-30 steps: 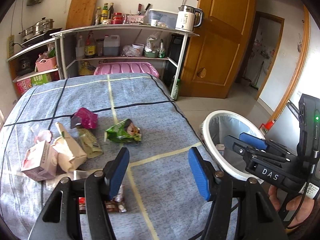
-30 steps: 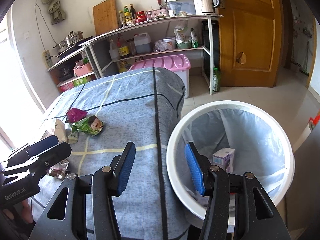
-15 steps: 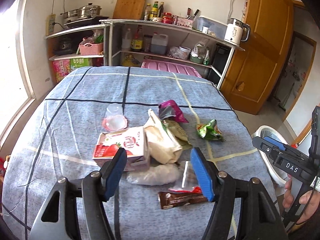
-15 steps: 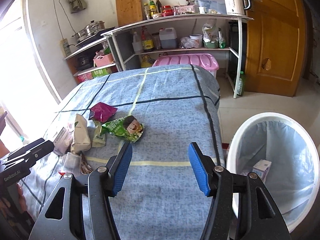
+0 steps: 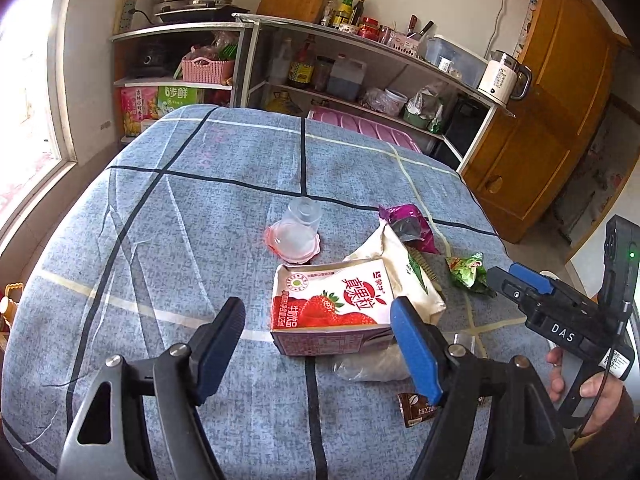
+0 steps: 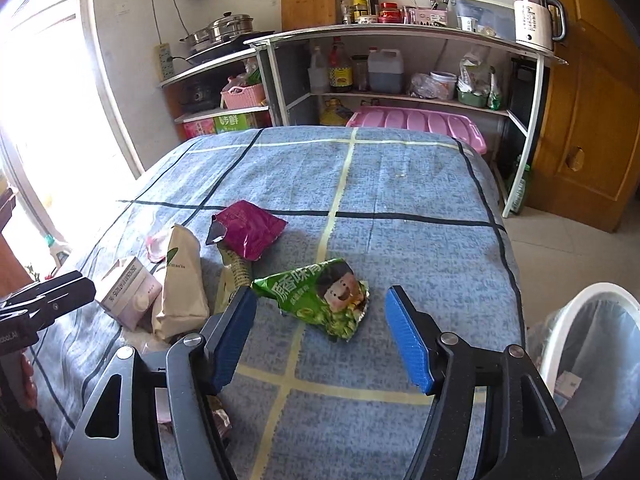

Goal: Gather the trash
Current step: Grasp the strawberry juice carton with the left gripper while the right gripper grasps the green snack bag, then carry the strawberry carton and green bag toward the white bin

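Note:
Trash lies on a table with a blue checked cloth (image 5: 180, 208). My left gripper (image 5: 318, 338) is open and empty, its fingers on either side of a strawberry milk carton (image 5: 332, 306) lying flat. Beside the carton are a beige paper bag (image 5: 408, 268), a clear plastic cup (image 5: 296, 230), a purple wrapper (image 5: 408, 226) and a brown wrapper (image 5: 416, 410). My right gripper (image 6: 320, 340) is open and empty, just short of a green snack bag (image 6: 320, 296). The white trash bin (image 6: 588, 380) stands at the right, off the table edge.
Metal shelves (image 6: 400, 64) with bottles, a kettle and pots stand behind the table. A pink storage box (image 6: 416, 124) sits under them. A wooden door (image 6: 592, 100) is at the right. A clear plastic bag (image 5: 372, 364) lies by the carton.
Both grippers swung left from the trash bin toward the table. The left one now frames the strawberry carton; the right one has closed in on the green snack bag.

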